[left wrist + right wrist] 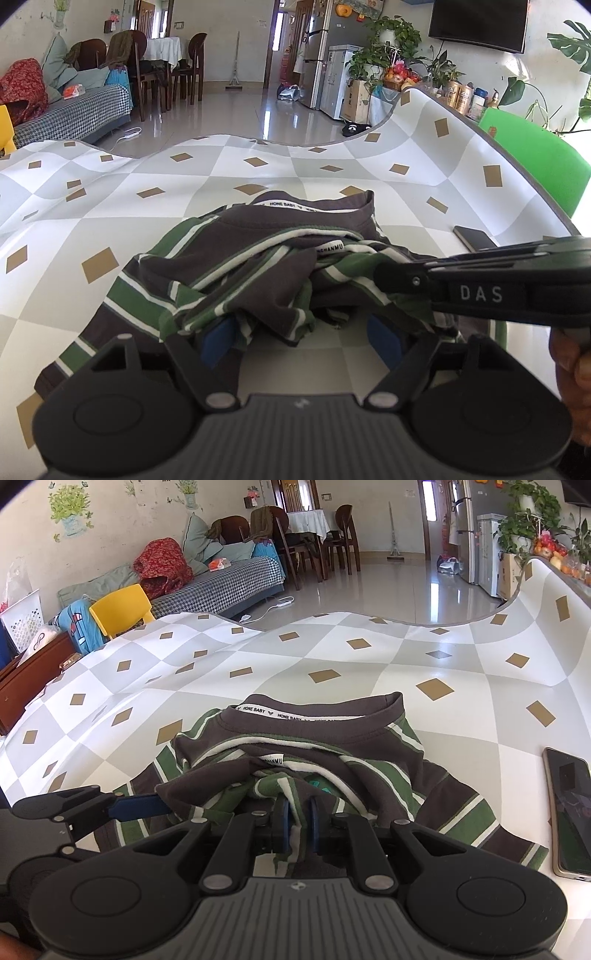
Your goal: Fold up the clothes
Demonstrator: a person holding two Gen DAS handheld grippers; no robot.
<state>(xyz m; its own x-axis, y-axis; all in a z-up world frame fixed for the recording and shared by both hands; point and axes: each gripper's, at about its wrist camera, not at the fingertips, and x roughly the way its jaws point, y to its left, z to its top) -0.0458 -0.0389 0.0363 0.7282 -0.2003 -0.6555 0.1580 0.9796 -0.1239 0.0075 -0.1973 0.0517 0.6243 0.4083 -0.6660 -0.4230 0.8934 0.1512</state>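
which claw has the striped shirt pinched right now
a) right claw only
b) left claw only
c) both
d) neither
a: the right claw has its pads shut on a fold of the striped shirt, while the left claw stands open, its blue pads apart with cloth loose over them.

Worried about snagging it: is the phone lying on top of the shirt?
No, the phone lies on the checked mat beside the striped shirt, with bare mat between them.

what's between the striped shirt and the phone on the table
Nothing: in the right wrist view only bare checked tablecloth separates the striped shirt from the phone.
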